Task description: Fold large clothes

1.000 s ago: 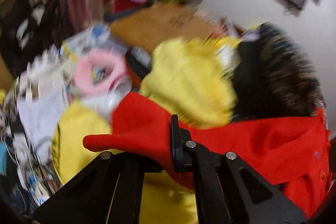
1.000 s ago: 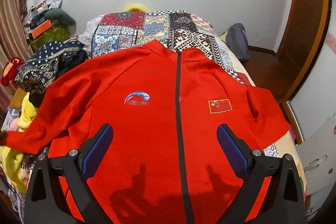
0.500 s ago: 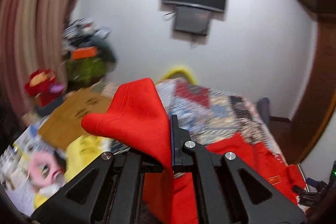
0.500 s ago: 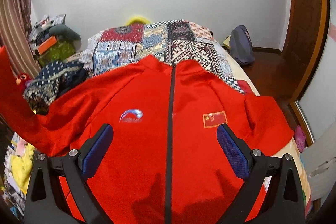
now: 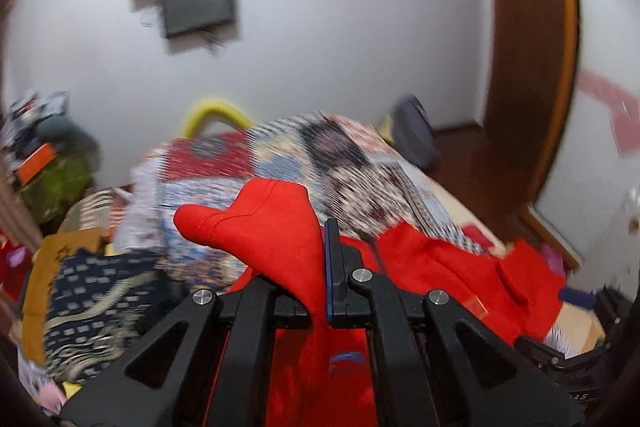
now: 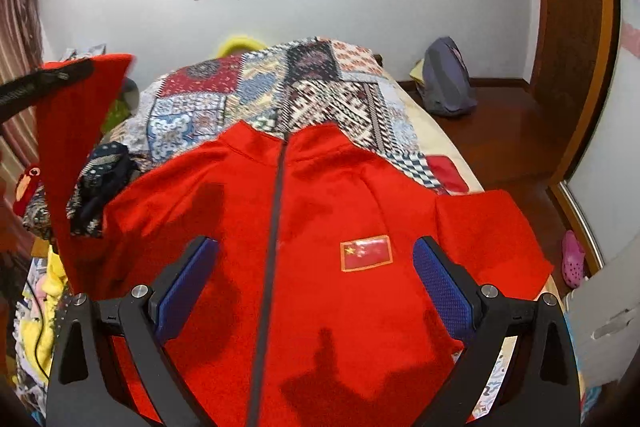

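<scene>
1. At the far left, the left gripper (image 5: pixel 325 267) is clamped tight on the cuff of the left sleeve (image 6: pixel 76 155), which is raised clear of the bed (image 6: pixel 256 99).
2. The red zip-up jacket (image 6: pixel 304 227) lies face up and zipped on the patchwork bedspread, body flat and unfolded.
3. The right gripper (image 6: pixel 316 283) hovers over the chest with its jaws wide apart, gripping nothing.
4. The right sleeve (image 6: pixel 492 231) looks tucked in. Left sleeve, then body folds, remain.
</scene>
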The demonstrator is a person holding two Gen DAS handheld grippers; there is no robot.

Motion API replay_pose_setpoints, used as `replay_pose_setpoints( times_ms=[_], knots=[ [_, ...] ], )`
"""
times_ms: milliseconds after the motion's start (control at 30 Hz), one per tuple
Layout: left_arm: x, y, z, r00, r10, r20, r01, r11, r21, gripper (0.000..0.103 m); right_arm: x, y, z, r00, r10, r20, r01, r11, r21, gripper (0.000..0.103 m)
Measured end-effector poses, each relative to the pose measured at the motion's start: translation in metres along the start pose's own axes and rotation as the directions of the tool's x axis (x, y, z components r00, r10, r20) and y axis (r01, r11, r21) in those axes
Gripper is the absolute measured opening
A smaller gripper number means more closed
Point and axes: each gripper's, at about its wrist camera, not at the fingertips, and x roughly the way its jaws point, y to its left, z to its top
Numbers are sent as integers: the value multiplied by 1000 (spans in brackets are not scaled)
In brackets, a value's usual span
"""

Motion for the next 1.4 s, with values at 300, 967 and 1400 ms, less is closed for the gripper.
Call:
replay_pose_setpoints(
  times_ms=[300,967,1400],
  knots=[
    [88,-86,-60,951,-148,-271,186,976,117,3,33,-39,-22,992,-29,-124,36,998,54,98],
    [-24,14,-107,967,-3,-254,35,992,124,75,61,0,-30,946,172,-274,-163,985,54,98],
    [-53,117,-246,866,95,-491,-145,987,-65,75,127,40,-15,937,63,-344,-67,998,-1,28]
  ],
)
